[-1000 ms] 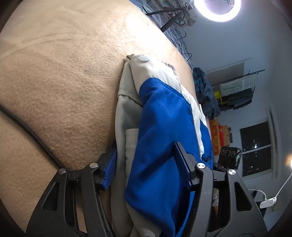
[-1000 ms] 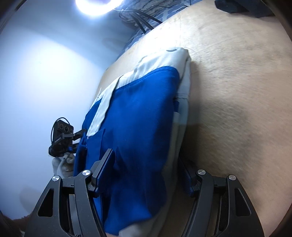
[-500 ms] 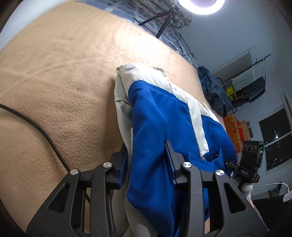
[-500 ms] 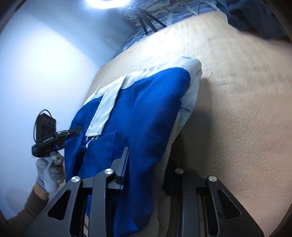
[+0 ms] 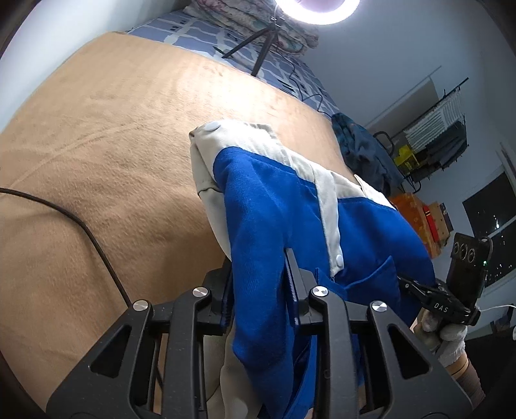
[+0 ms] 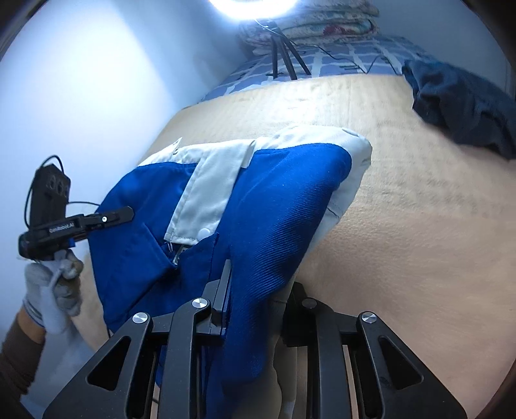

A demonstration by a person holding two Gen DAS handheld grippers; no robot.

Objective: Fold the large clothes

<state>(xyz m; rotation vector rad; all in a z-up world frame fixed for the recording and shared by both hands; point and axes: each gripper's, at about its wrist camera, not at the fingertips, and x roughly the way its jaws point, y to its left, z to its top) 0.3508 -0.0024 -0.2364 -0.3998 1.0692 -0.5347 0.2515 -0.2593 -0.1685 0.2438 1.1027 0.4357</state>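
A blue jacket with white trim [image 5: 267, 199] lies folded on a tan blanket [image 5: 129, 145], its near edge raised off it. My left gripper [image 5: 258, 267] has its jaws closing, the pads pressing on the left end of that near edge. In the right wrist view the same jacket [image 6: 283, 193] runs away from my right gripper [image 6: 261, 277], whose jaws are also closing and pinch the right end of the edge. Each gripper shows in the other's view, held by a gloved hand [image 6: 54, 290]: the left gripper [image 6: 113, 217] and the right gripper [image 5: 416, 285].
A dark blue garment [image 6: 467, 106] is heaped at the blanket's far right. A ring light on a tripod [image 5: 261, 54] stands at the head of the bed by folded quilts [image 6: 316, 29]. A black cable [image 5: 80, 225] crosses the blanket on the left.
Both grippers' jaws narrowed from wide apart onto the jacket's near edge. Both hands rose, lifting that edge off the blanket, and more of the bed came into view.
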